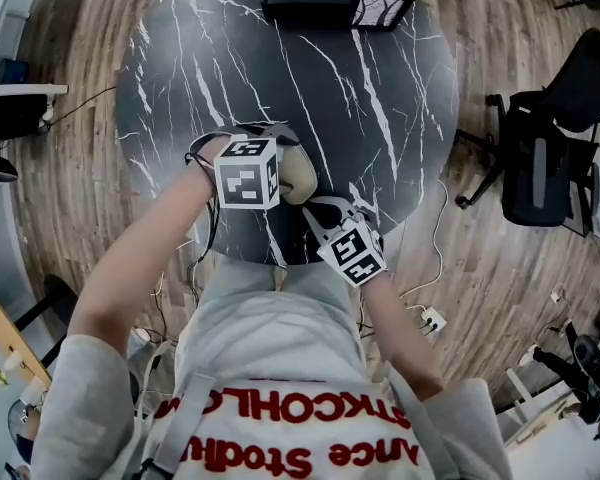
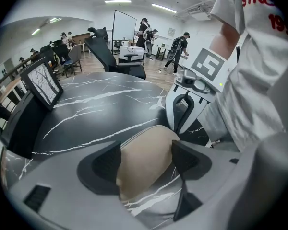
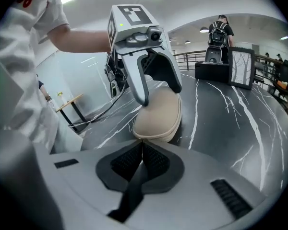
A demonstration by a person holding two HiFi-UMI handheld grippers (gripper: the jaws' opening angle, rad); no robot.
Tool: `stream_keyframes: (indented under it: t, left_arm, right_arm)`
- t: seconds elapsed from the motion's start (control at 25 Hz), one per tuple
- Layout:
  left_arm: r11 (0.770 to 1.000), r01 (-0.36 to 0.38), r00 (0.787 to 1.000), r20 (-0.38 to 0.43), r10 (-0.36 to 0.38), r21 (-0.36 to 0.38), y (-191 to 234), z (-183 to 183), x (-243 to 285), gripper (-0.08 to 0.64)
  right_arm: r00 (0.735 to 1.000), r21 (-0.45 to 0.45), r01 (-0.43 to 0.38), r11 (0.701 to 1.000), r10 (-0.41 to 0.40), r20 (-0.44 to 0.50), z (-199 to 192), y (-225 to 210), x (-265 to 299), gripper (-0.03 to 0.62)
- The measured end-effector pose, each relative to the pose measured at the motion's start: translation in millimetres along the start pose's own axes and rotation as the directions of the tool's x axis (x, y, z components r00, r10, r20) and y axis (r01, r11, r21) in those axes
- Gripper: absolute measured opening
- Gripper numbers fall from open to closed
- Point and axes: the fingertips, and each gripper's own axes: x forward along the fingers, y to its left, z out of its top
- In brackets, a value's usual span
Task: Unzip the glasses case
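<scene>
Beige against black marble, the glasses case (image 1: pixel 298 175) lies near the close edge of the table (image 1: pixel 380 98) in the head view. Your left hand-held gripper (image 1: pixel 283 171) is over it and your right hand-held gripper (image 1: pixel 318 211) noses at its near end.

In the left gripper view the case (image 2: pixel 144 169) sits between the two pads, each touching a flank, so this one is clamped on the case and steadies it.

In the right gripper view your jaws are pressed together just at the rounded end of the case (image 3: pixel 158 114). No zipper pull shows between them, so you may or may not have the tab.

If they closed on nothing, your pull will slide off and open nothing. If only the tip of the tab is caught, it will likely slip out as the zip rounds the corner. Your left clamp straddles the case where the slider may need to pass, so it could block or bind the zip. The case is also close to the edge: a hard tug toward you with a loose left hold could drag it off
</scene>
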Motion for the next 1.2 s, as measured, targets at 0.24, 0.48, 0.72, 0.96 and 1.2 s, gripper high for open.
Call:
stream_keyframes:
  t: [0.24, 0.48, 0.72, 0.96, 1.2]
  left_arm:
    - [1.000, 0.001, 1.000, -0.002, -0.001, -0.003, 0, 0, 0, 0.334]
    - [1.000, 0.000, 1.000, 0.007, 0.000, -0.008, 1, 0, 0, 0.334]
    - [1.000, -0.019, 0.998, 0.051, 0.020, -0.018, -2, 1, -1, 0.333]
    - [0.968, -0.211, 0.956, 0.177, 0.233, -0.136, 16, 9, -38, 0.243]
    - [0.842, -0.326, 0.788, 0.369, 0.493, -0.430, 43, 30, -122, 0.029]
  right_arm:
    - [1.000, 0.019, -0.013, 1.000, 0.013, 0.001, 3, 10, 4, 0.017]
    - [1.000, 0.025, -0.028, 0.999, 0.028, 0.007, 9, 31, 21, 0.016]
    - [0.996, -0.001, -0.075, 0.997, 0.075, 0.052, 40, 44, 20, 0.017]
    - [0.989, 0.118, 0.052, 0.992, -0.067, 0.131, 48, -13, -41, 0.017]
    - [0.883, 0.249, 0.209, 0.946, -0.292, 0.368, 130, -73, -118, 0.017]
